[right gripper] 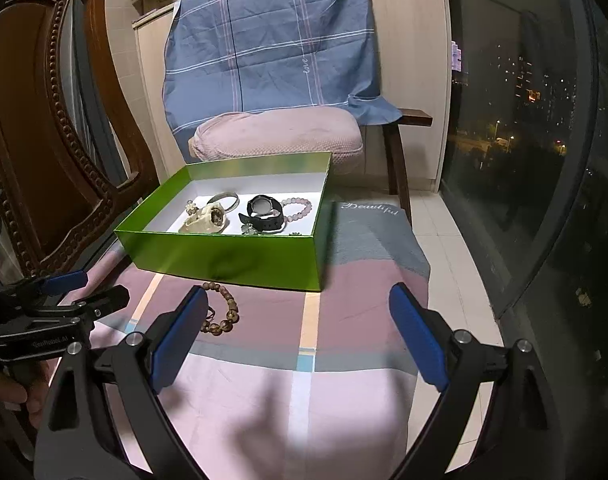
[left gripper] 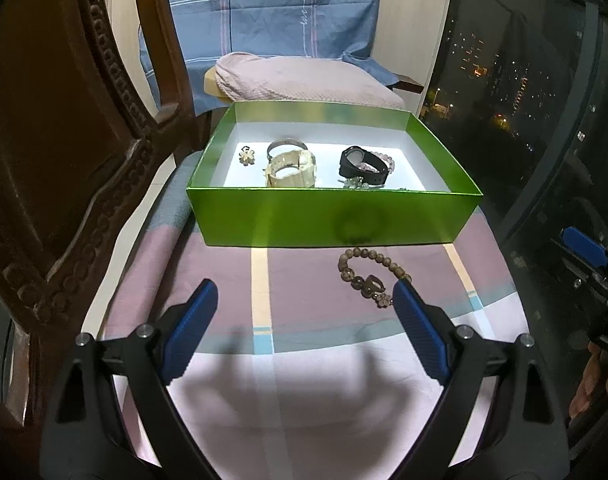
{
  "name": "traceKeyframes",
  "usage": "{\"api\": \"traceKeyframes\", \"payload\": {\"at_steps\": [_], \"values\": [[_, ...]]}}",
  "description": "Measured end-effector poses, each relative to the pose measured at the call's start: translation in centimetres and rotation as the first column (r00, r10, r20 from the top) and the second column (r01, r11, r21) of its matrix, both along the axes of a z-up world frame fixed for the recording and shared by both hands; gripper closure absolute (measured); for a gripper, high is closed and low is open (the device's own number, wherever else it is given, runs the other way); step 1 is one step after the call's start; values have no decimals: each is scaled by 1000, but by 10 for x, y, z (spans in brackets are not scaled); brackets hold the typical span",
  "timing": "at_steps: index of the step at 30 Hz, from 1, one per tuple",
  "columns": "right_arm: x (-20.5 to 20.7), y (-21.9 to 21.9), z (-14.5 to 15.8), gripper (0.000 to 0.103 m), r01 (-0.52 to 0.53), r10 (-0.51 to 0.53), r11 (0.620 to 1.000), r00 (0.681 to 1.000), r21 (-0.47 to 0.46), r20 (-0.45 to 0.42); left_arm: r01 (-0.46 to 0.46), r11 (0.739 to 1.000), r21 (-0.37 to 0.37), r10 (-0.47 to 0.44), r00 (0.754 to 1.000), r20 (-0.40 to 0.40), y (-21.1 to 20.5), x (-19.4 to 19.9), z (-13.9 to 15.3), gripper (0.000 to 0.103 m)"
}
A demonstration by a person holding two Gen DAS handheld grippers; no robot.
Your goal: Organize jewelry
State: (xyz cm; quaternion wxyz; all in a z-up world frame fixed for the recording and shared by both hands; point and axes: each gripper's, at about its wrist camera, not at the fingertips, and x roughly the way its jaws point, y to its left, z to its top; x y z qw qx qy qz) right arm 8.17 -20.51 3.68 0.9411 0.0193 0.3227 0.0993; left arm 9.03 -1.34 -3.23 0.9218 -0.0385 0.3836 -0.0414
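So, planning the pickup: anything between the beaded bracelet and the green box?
Nothing; bare bedsheet separates the beaded bracelet from the green box, seen in both views.

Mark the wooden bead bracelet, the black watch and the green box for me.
wooden bead bracelet (left gripper: 370,276): left wrist view, on its lower beads.
black watch (right gripper: 261,206): right wrist view, on its round face.
green box (left gripper: 304,220): left wrist view, on its near outer wall.

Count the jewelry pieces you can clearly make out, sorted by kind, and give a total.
Watches: 2 (cream watch, black watch)
Bead bracelets: 2 (pink bracelet, brown bracelet)
Metal bangle: 1
Flower charms: 2
Total: 7
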Motion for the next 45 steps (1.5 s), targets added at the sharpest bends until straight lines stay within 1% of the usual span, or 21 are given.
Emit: {"api": "traceKeyframes", "payload": {"at_steps": [5, 7, 10, 15, 18, 20, 22, 25, 27, 30, 32, 34, 35, 37, 40, 43, 45], "values": [[1, -1, 1, 13, 1, -1, 1000, 1000, 5, -2, 9, 1000, 21, -9, 1000, -12, -3, 2, -5, 15], [2, -2, 0, 13, 0, 0, 1000, 1000, 7, -9, 18, 999, 42, -17, 1000, -22, -7, 3, -10, 15], [3, -1, 0, 13, -7, 7, 1000, 1000, 4, -21, 42, 997, 60, -39, 999, -37, -15, 6, -17, 18], [6, 0, -3, 13, -17, 17, 1000, 999, -6, -37, 67, 994, 81, -63, 997, -55, -28, 17, -27, 20], [8, -2, -5, 13, -16, 16, 1000, 999, -3, -50, 64, 996, 68, -59, 996, -68, -32, 30, -34, 24], [8, -4, -6, 13, -13, 13, 1000, 998, 1, -53, 62, 996, 58, -57, 995, -84, -33, 41, -39, 32], [8, -4, -6, 13, -13, 13, 1000, 998, 1, -56, 63, 997, 48, -58, 993, -100, -35, 52, -43, 38], [10, -6, -7, 13, -14, 14, 1000, 998, 3, -64, 52, 998, 36, -48, 992, -114, -37, 61, -47, 41], [11, -7, -8, 13, -13, 13, 1000, 998, 5, -69, 63, 997, 36, -59, 991, -118, -42, 62, -48, 43], [13, -8, -8, 13, -15, 15, 1000, 997, 6, -73, 103, 993, 62, -94, 987, -131, -55, 62, -52, 59], [13, -8, -8, 13, -16, 16, 1000, 997, 8, -76, 128, 990, 66, -117, 981, -152, -62, 62, -56, 74], [13, -8, -8, 13, -18, 19, 1000, 997, 11, -77, 133, 988, 79, -120, 982, -148, -65, 62, -59, 78], [13, -9, -8, 13, -19, 19, 1000, 997, 12, -75, 133, 988, 77, -121, 982, -145, -64, 61, -58, 88], [13, -8, -7, 13, -22, 23, 1000, 997, 13, -74, 129, 990, 49, -121, 983, -141, -61, 60, -56, 89], [14, -7, -9, 13, -28, 29, 1000, 996, 9, -79, 154, 987, 42, -148, 982, -119, -61, 55, -50, 89], [15, -4, -11, 13, -30, 30, 1000, 996, 6, -86, 173, 984, 30, -170, 982, -87, -58, 42, -36, 89], [16, -2, -13, 13, -35, 36, 999, 995, 10, -92, 181, 983, 29, -179, 983, -41, -51, 25, -19, 89]]}}
